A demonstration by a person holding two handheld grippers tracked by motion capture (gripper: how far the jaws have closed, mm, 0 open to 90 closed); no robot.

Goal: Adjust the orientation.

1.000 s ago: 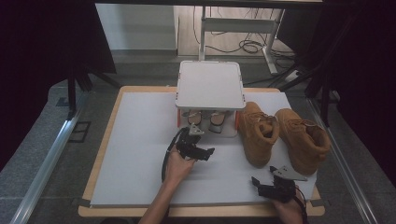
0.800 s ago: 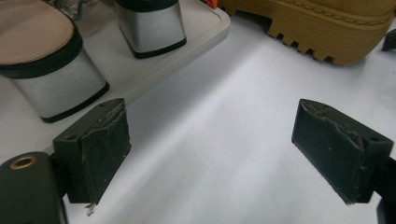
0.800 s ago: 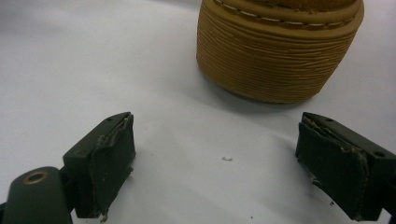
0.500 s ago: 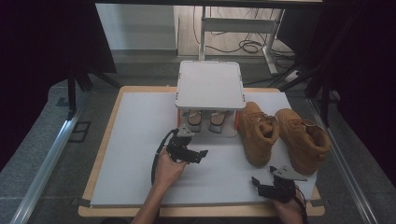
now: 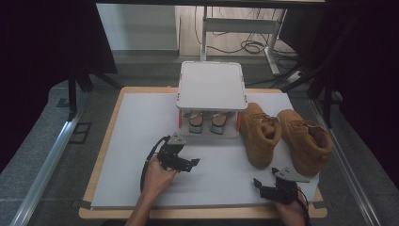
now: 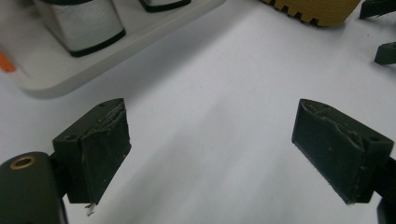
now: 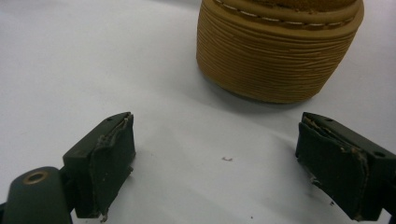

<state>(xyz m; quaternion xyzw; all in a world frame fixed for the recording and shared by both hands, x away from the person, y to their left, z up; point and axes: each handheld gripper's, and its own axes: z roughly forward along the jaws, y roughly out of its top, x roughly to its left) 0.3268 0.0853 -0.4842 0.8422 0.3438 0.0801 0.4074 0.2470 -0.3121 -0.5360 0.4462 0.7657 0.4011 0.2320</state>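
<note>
Two claws, left and right, gape empty; your right, nearest the boots, could tip one by grabbing its soft collar.

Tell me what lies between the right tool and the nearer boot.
Nothing: in the right gripper view, only bare white table surface separates the open right tool from the tan boot's ribbed sole.
</note>
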